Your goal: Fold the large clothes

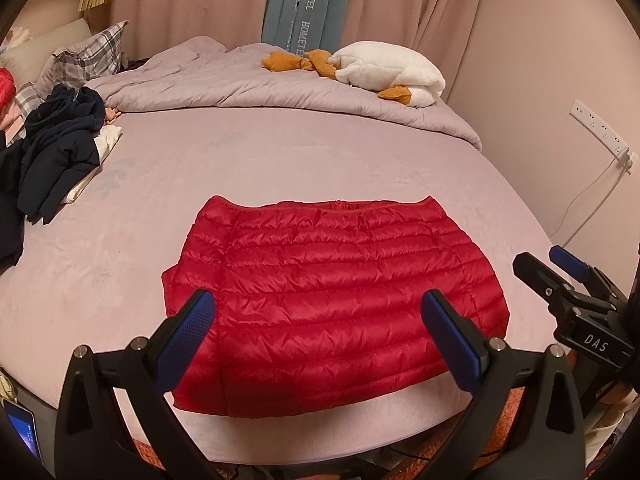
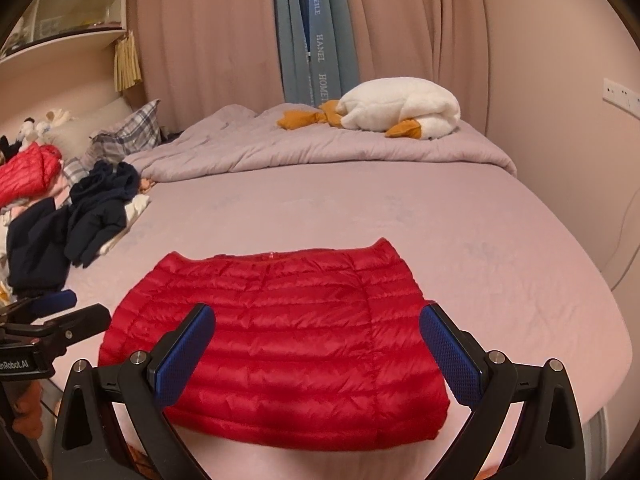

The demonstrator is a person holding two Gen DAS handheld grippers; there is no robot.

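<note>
Near the front edge of the bed (image 1: 120, 264), the red puffer jacket (image 1: 332, 304) lies folded into a flat, roughly rectangular bundle on the pinkish sheet, its quilted rows running crosswise and a hem or collar edge with a zip end at the far side. Above it the left gripper (image 1: 320, 328) hangs with its jaws spread wide; the blue fingertips (image 1: 188, 332) frame the jacket from each side without touching it, and nothing sits between them. From the right wrist camera the right gripper (image 2: 320, 344) is likewise splayed wide and empty, its blue pads (image 2: 450, 354) apart over the near half of the jacket, with no contact to be seen. Each gripper appears at the edge of the other's view, the two held side by side just off the bed's front edge. A heap of dark navy clothes (image 1: 56, 152) lies at the left side of the bed, well apart from the jacket. Farther back a rumpled grey quilt (image 1: 280, 88) spreads across the mattress, with a white and orange plush toy (image 1: 384, 68) on it before the curtains (image 1: 192, 0)
</note>
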